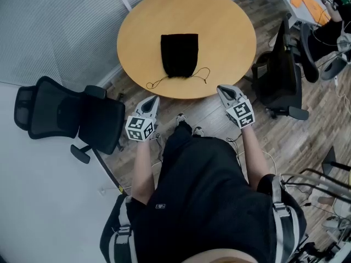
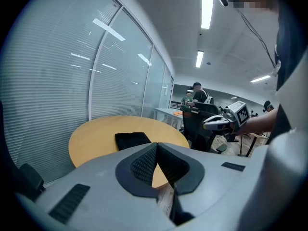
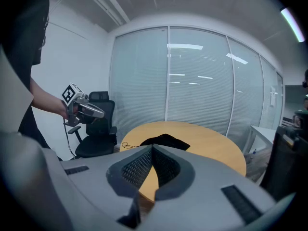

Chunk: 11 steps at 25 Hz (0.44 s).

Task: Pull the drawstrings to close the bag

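Ahead of both tools, on the round wooden counter [image 1: 219, 32], the black bag [image 1: 179, 55] lies flat. Its drawstrings [image 1: 178, 80] trail loose on the wood from the end nearest them.

Item 1: the left hand-held gripper [image 1: 155, 99] has its jaws closed tip to tip in its own view, with nothing between them.

Item 2: the right hand-held gripper [image 1: 222, 90] is likewise closed and empty.

Only the head view shows both tools held short of the counter's near edge, over the floor [image 1: 208, 111]. They sit 1 to each side, well apart from the bag and cords.

The left gripper view shows the bag ahead and slightly left of its tips, with the right hand-held gripper off to its right. The cords cannot be made out there.

The right gripper view shows a cord loop ahead and left of its tips. The left hand-held gripper is farther left, in front of a black office chair [image 3: 102, 110].
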### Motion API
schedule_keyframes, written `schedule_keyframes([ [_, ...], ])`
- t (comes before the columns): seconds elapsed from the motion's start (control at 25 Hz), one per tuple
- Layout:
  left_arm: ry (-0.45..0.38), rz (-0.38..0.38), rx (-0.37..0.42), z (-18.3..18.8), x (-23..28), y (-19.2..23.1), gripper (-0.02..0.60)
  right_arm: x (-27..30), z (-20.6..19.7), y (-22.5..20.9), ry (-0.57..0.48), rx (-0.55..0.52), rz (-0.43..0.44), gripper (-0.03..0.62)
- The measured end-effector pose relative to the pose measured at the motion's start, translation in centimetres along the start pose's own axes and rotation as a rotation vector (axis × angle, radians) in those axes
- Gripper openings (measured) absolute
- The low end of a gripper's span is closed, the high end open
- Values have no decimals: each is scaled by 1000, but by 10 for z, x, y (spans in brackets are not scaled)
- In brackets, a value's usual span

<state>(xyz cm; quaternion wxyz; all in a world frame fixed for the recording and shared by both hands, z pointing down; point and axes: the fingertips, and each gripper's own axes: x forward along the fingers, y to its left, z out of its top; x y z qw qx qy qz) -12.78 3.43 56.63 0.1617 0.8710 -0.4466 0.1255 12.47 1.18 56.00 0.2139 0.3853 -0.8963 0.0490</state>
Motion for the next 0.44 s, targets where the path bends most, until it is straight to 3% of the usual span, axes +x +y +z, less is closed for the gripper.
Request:
schedule_keyframes([
  [0.44,10,1,9,-2,1,-4,15,6,4,3,-5,-18,8,58],
])
